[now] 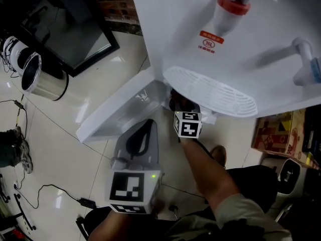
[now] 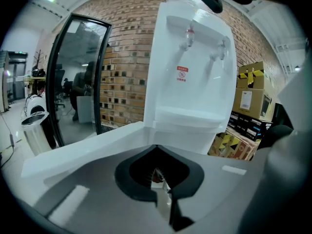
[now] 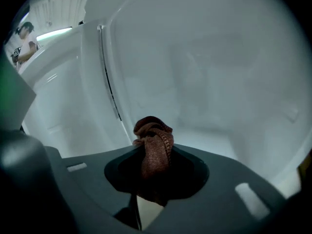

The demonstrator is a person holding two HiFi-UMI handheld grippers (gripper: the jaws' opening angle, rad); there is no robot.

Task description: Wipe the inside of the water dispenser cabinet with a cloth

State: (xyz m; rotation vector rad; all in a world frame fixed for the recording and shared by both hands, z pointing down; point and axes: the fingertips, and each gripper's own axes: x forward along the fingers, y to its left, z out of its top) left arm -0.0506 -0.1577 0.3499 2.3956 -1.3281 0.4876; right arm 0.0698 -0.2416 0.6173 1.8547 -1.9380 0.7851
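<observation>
The white water dispenser (image 1: 200, 29) stands ahead, and its lower cabinet door (image 1: 118, 107) hangs open to the left. My right gripper (image 3: 153, 152) is shut on a bunched brown cloth (image 3: 154, 143) and reaches inside the cabinet, close to its pale inner wall (image 3: 209, 82). In the head view only its marker cube (image 1: 187, 124) shows, under the drip tray (image 1: 210, 92), with the jaws hidden. My left gripper (image 1: 143, 132) hovers outside by the open door, jaws shut with nothing between them (image 2: 157, 177).
A steel bin (image 1: 42, 77) and a black-framed glass panel (image 1: 75, 29) are at the left. Cables (image 1: 45, 190) trail over the tiled floor. Cardboard boxes (image 1: 278, 132) sit right of the dispenser. The red tap (image 1: 228, 6) and the blue tap (image 1: 306, 59) jut out above.
</observation>
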